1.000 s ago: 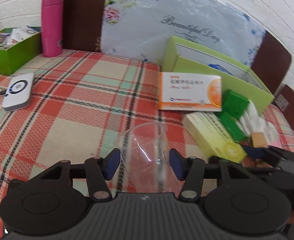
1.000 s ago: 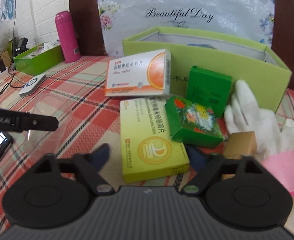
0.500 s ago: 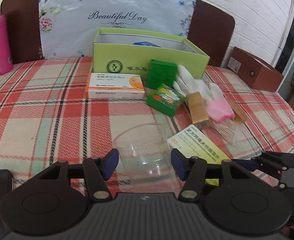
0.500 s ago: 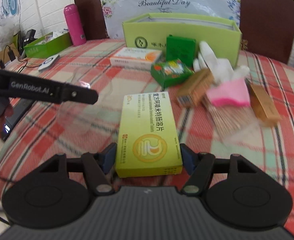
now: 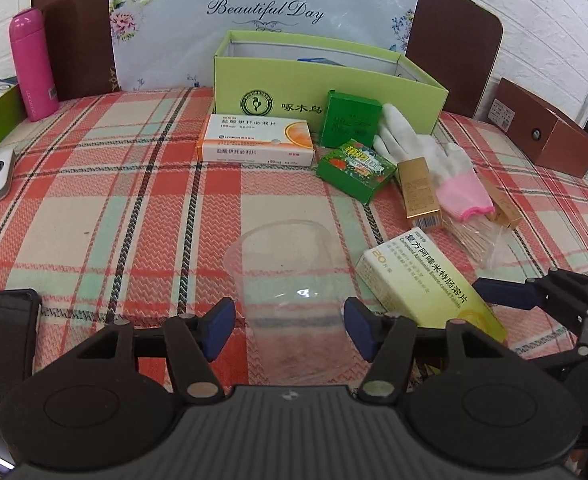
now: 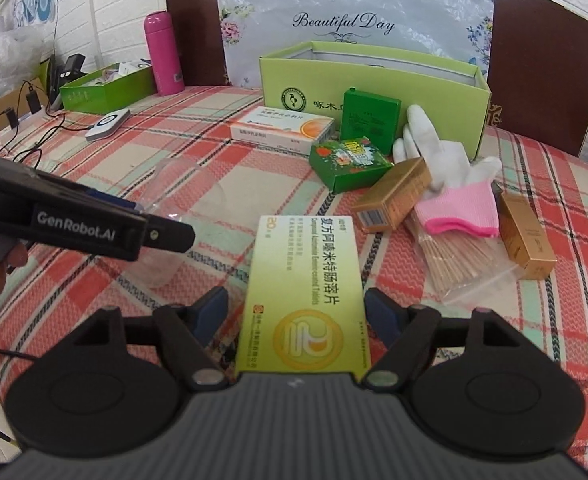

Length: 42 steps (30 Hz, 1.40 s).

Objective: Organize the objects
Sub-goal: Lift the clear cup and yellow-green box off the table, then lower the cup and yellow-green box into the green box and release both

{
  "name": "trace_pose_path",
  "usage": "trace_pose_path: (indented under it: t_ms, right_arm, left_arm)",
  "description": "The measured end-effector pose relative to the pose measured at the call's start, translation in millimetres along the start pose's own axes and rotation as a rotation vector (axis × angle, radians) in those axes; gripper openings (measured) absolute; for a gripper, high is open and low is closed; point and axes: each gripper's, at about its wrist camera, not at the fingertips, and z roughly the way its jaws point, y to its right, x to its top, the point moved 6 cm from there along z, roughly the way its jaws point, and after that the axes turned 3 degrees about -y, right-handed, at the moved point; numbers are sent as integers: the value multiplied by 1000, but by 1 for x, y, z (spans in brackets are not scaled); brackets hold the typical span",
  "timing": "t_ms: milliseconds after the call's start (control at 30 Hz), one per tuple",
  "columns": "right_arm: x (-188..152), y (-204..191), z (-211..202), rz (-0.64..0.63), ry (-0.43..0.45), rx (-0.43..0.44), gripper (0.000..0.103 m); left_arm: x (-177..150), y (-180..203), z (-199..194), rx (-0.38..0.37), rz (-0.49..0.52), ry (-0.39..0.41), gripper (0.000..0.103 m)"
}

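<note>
Ahead of the tongs, two dark green boxes (image 6: 370, 121) (image 6: 348, 164), two gold cartons (image 6: 394, 193) (image 6: 526, 236) and two medicine boxes (image 6: 281, 128) (image 6: 306, 292) are counted. One clear cup (image 5: 289, 280), one glove (image 6: 450, 184) and one large lime box (image 6: 374, 84) are seen.

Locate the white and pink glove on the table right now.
In both wrist views the glove lies right of centre on the plaid tablecloth, fingers toward the open green box, between two gold cartons, its pink cuff over the bagged sticks.
</note>
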Motion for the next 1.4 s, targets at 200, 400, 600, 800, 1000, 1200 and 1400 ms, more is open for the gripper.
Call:
trace_pose_path:
  t_ms: [200, 400, 600, 800, 1000, 1200, 1400]
  right_arm:
    - [-2, 2, 2, 2, -7, -13, 75]
    - [-5, 2, 10, 7, -26, -13, 72]
    - [-6, 3, 11, 18, -30, -5, 65]
    - [2, 9, -6, 57, 4, 22, 65]
    - [34, 29, -30, 85, 77, 25, 65]
    - [82, 57, -47, 114, 164, 6, 65]
    - [143, 89, -34, 117, 220, -49, 65]
  left_arm:
    - [3, 0, 1, 6, -6, 10, 62]
    - [1, 0, 5, -9, -11, -10, 59]
    - [3, 2, 3, -9, -13, -5, 53]
    - [14, 8, -10, -12, 15, 36, 52]
    - [51, 21, -35, -56, 45, 138, 52]
    - [106, 43, -58, -116, 82, 263, 52]
    - [173, 47, -43, -90, 78, 330, 52]
